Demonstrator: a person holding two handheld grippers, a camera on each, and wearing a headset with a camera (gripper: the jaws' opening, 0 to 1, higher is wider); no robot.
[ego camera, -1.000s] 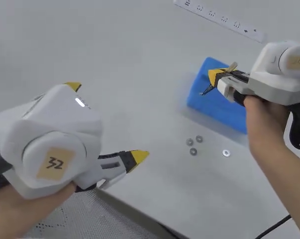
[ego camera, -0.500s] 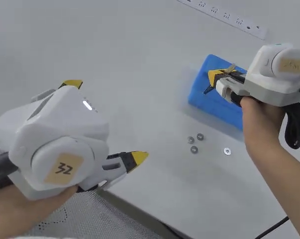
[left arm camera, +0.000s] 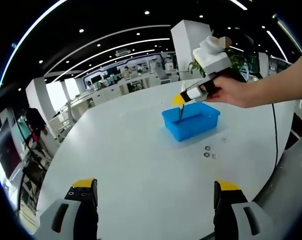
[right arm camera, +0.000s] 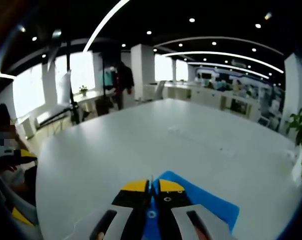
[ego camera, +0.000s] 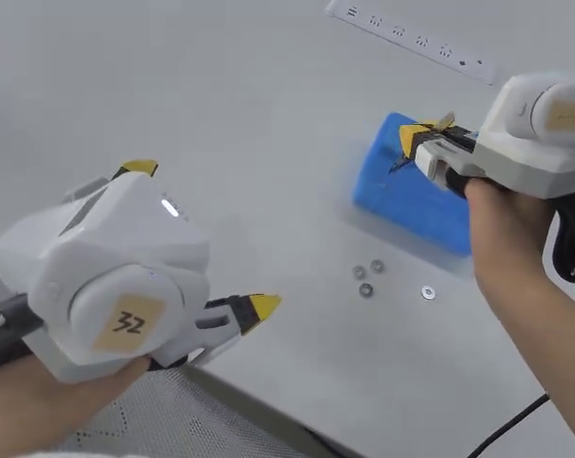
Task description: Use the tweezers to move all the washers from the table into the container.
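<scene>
A blue container (ego camera: 401, 196) stands on the white table, right of centre. Several small metal washers (ego camera: 366, 290) lie on the table just in front of it. Over the container's left end my right gripper (ego camera: 413, 143) is shut on the tweezers (ego camera: 398, 168), whose dark tips point down into it. The left gripper view shows that container (left arm camera: 191, 121), the tweezers (left arm camera: 181, 112) and the washers (left arm camera: 207, 155). In the right gripper view the tweezers (right arm camera: 152, 189) sit between the closed jaws above the container (right arm camera: 211, 204). My left gripper (ego camera: 201, 239) is open and holds nothing, near the table's front edge.
A white power strip (ego camera: 411, 38) lies at the far side of the table. A black cable (ego camera: 506, 434) runs off the front right. Below the table's front edge is grey mesh fabric (ego camera: 154, 410). Bare table spreads left of the container.
The head view has shifted a little. The right gripper still holds the tweezers over the container, and the washers lie where they were.
</scene>
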